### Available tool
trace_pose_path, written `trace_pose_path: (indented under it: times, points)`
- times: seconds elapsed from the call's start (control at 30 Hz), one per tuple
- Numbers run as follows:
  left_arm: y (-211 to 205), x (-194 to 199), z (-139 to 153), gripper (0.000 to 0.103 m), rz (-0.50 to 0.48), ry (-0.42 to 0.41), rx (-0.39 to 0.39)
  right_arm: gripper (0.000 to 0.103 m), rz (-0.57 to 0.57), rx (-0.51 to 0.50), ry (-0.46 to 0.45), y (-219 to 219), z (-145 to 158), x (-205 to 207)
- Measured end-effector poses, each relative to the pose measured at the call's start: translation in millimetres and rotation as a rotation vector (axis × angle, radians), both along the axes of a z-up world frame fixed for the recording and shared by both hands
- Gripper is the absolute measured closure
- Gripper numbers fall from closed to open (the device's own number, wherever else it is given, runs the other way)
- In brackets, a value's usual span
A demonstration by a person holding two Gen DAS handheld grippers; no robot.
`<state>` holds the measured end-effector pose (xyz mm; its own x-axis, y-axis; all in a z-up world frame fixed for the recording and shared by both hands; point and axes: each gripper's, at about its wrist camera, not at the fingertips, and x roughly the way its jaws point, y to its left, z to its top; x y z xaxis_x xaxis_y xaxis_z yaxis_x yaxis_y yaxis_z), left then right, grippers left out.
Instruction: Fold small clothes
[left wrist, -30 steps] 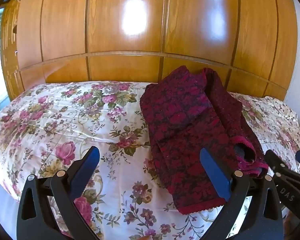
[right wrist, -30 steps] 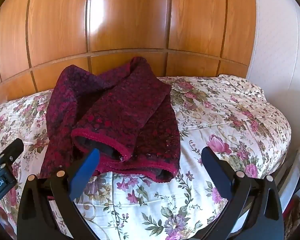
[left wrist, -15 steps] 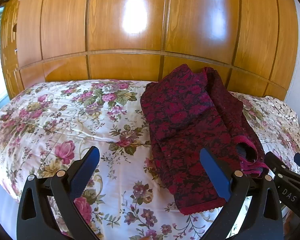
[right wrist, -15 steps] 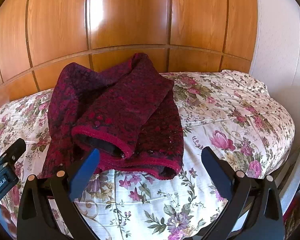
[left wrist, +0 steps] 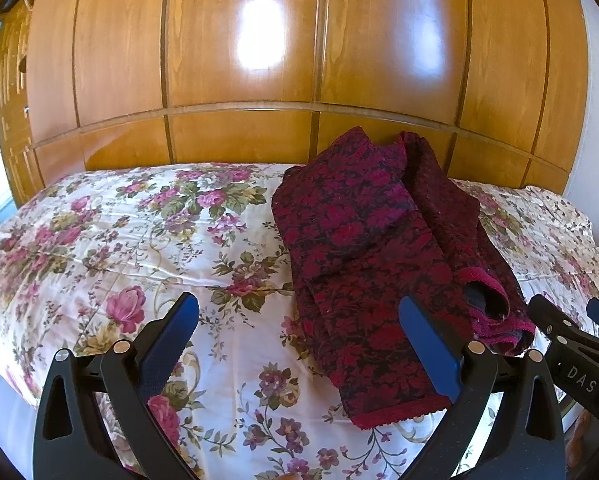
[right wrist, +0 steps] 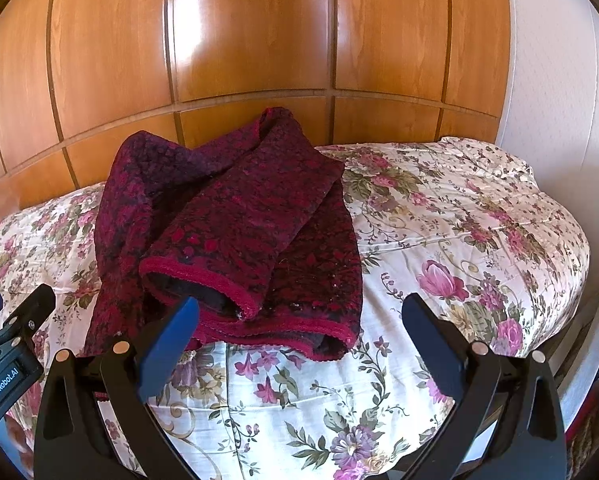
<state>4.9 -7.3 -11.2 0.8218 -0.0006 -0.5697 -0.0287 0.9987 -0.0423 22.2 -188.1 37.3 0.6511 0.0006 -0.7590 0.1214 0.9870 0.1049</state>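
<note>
Already partly folded, the dark red patterned sweater (left wrist: 371, 264) lies on the floral bedspread (left wrist: 139, 240), right of the bed's middle in the left wrist view, its far end propped against the wooden headboard (left wrist: 239, 80). Both sleeves appear to be laid over the body: in the right wrist view one sleeve (right wrist: 235, 236) runs diagonally across the top, its crimson-edged cuff (right wrist: 197, 280) gaping toward the near edge, and the hem (right wrist: 283, 328) lies just nearer than that. Probably the sleeves are turned inward to make a narrow strip that can then be doubled from hem to collar. The left gripper (left wrist: 299, 336) hangs above the near part of the bed with its blue fingers (left wrist: 171, 344) spread wide and nothing between them; its right-hand finger overlaps the sweater's near left portion in the picture, though whether it touches the cloth cannot be told. The right gripper (right wrist: 299, 336) is likewise wide apart and empty, its left-hand finger (right wrist: 167, 348) drawn up in front of the cuff and hem, the other over bare bedspread. The two tools sit side by side, each showing at the edge of the other's view, which suits a two-handed lift of the near hem. Judging from this, the next fold calls for pinching the hem at both corners, and the loose upper sleeve could slide off as the cloth rises.
</note>
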Motion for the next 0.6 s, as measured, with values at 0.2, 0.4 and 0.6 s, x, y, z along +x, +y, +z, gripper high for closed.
trace_pose_path:
  times: [0.2,0.4,0.6]
  points:
    - [-1.3,1.0,-0.9,0.004,-0.005,0.008,0.001,0.002,0.001,0.003,0.003,-1.1,-2.1,-0.8]
    - [-3.8,1.1,-0.5,0.004,-0.018,0.009,0.008,0.002,-0.001,0.005,0.004,-2.0,-2.8,-1.0]
    - [-5.7,0.5,-0.9,0.004,-0.021,0.011,0.008,0.002,0.000,0.005,0.005,-2.1,-2.9,-0.8]
